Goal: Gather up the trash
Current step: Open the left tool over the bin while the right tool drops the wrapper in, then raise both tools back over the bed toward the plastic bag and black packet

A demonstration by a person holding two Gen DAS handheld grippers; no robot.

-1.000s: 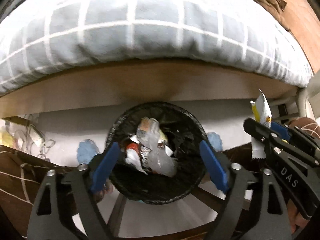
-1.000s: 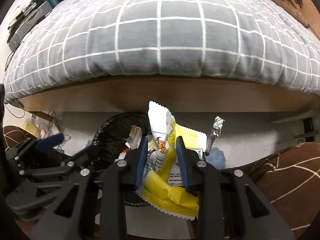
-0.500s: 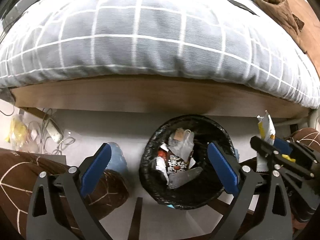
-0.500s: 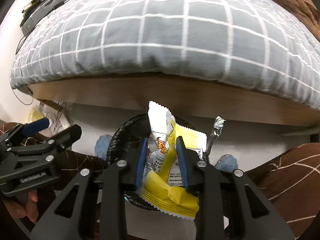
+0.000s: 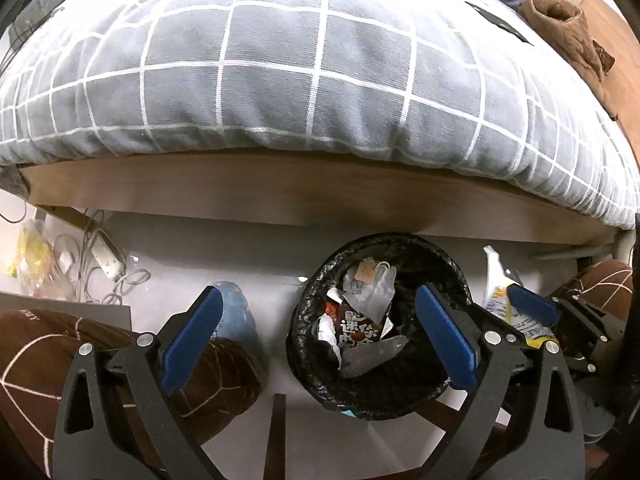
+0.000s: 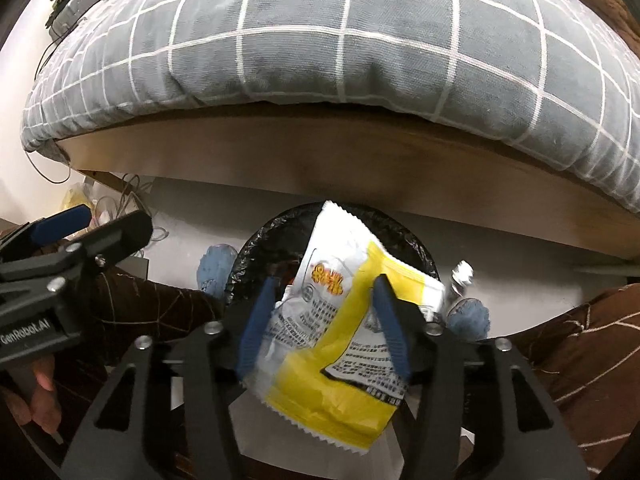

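Both views are taken from wrist cams, aimed steeply down along the fingers toward the floor by the bed (image 5: 312,92). The bin (image 5: 452,268) is seen close from above in the left view, between the left fingers (image 5: 192,336), w/ the right gripper (image 5: 516,312) at the right edge. In the right view the bin (image 6: 404,236) is partly blocked by a wrapper (image 6: 340,320); the left gripper (image 6: 76,232) shows at left. Bed, bin & floor are shared.
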